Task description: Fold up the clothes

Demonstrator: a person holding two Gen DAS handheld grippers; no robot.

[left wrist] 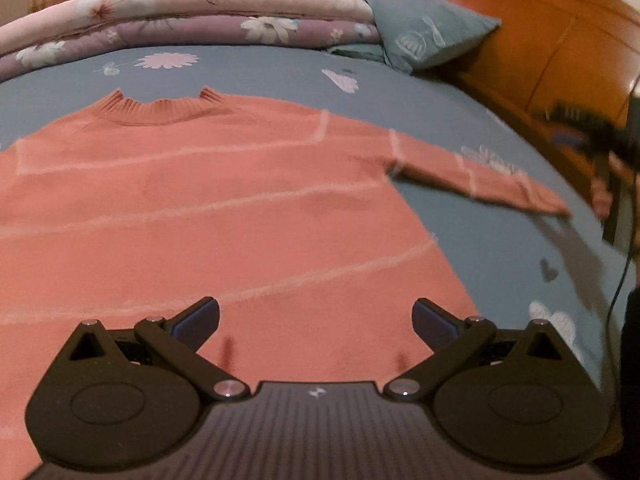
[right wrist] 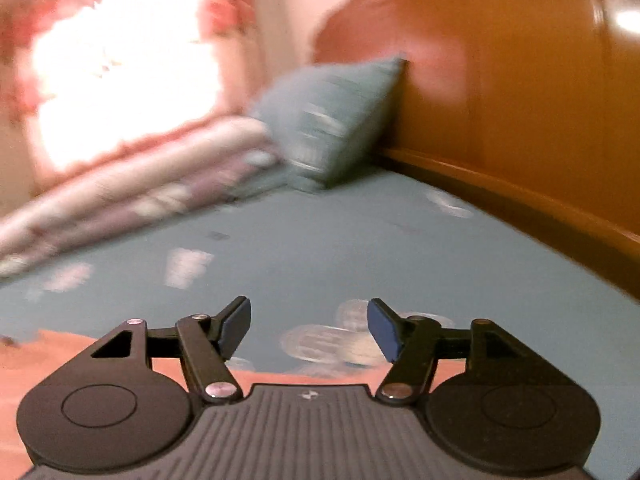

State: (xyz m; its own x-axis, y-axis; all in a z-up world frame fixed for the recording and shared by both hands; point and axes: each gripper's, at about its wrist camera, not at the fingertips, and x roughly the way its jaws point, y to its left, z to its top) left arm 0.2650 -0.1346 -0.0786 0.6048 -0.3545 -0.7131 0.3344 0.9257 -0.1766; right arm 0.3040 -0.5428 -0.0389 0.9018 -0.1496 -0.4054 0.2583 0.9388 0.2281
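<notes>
1. A coral sweater with pale stripes is spread flat on the blue flowered bed sheet, its ribbed collar turned toward the far edge of the bed.
2. One sleeve is stretched out toward the wooden headboard.
3. The left gripper is held over the sweater's lower part; its jaws are spread wide and nothing is held.
4. The right gripper is seen over the sheet just past the sweater's edge; its jaws are parted and empty.
5. A folded quilt and a blue pillow are placed along the far edge.
</notes>
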